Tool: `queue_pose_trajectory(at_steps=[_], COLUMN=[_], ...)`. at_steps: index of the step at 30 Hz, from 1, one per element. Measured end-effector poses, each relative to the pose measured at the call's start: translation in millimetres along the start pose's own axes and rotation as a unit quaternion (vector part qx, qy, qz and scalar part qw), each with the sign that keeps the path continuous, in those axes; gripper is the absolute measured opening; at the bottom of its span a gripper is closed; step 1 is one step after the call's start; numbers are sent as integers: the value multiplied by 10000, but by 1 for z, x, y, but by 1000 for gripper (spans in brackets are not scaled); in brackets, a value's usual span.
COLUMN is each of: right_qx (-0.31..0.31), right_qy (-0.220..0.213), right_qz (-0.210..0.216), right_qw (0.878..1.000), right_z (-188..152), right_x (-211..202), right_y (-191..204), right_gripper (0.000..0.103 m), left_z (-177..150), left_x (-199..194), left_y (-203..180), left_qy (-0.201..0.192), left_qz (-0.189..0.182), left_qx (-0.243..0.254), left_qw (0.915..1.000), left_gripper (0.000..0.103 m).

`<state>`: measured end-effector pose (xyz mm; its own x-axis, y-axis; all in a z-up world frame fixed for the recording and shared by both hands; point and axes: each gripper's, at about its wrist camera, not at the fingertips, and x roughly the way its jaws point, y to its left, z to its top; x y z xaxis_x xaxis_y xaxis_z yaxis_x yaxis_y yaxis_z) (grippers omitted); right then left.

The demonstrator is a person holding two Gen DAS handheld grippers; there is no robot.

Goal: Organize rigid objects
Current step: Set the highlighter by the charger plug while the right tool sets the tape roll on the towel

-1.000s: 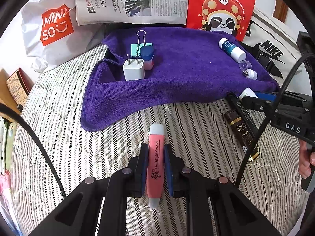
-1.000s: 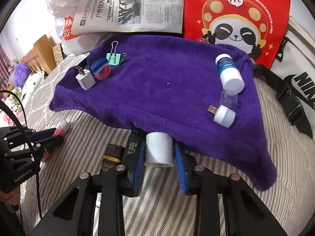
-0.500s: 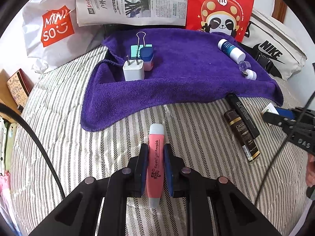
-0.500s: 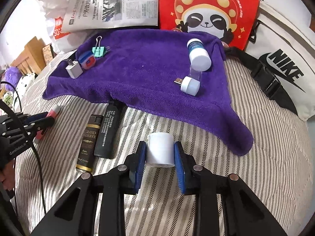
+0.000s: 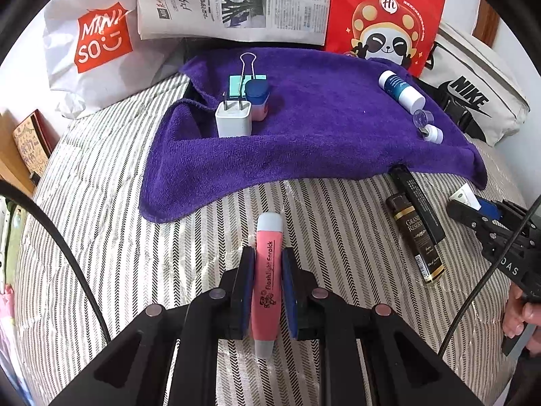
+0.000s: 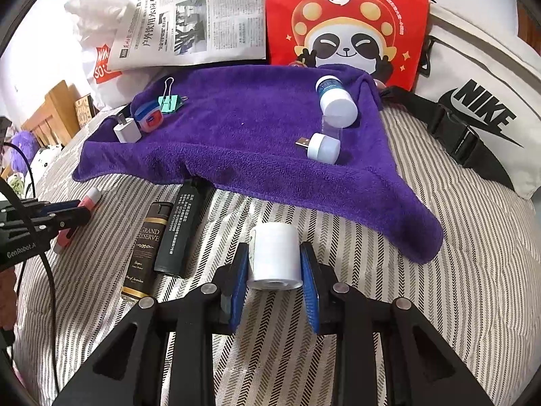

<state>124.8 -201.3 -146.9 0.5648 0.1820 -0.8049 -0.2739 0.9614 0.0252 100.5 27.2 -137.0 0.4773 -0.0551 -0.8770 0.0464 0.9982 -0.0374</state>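
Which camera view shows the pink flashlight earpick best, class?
The left wrist view: the pink flashlight earpick lies centred in the left tool, with its printed label readable. The right wrist view shows only its end, far left, mostly hidden behind that tool.

Charger and bottle lie on towel; boxes before it.

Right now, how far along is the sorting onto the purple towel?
Done: charger, tin, clip, bottle and USB light lie on the towel. In hand: left gripper holds the pink flashlight, right gripper the white roll. Left: two dark tubes.
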Motion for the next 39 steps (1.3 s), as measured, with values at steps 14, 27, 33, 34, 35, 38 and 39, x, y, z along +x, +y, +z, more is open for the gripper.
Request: queue_pose_trajectory(at_steps=[14, 27, 33, 34, 35, 38, 39], right_qx=[313, 150, 88, 69, 40, -5, -8], right_qy=[158, 34, -58, -83, -107, -145, -145], right_qz=[348, 620, 564, 548, 527, 480, 471], right_qw=[9988, 9980, 9984, 9984, 9985, 9987, 9988], right_z=[17, 39, 64, 69, 75, 92, 96], right_x=[-29, -45, -40, -39, -37, -26, -23], right_y=[-11, -6, -11, -11, -12, -15, -16], right_gripper=[30, 30, 30, 30, 30, 30, 30], left_z=[0, 42, 73, 78, 83, 95, 99], left_x=[-15, -31, -28, -26, -23, -15, -11], left_y=[3, 1, 0, 1, 1, 2, 2], left_qy=[153, -103, -218, -228, -222, -189, -179], left_qz=[-403, -634, -701, -715, -716, -706, -713], left_qx=[-180, -74, 5, 19, 33, 22, 7], left_qw=[9989, 9979, 9973, 9972, 9972, 9973, 9973], left_gripper=[15, 15, 15, 15, 15, 15, 15])
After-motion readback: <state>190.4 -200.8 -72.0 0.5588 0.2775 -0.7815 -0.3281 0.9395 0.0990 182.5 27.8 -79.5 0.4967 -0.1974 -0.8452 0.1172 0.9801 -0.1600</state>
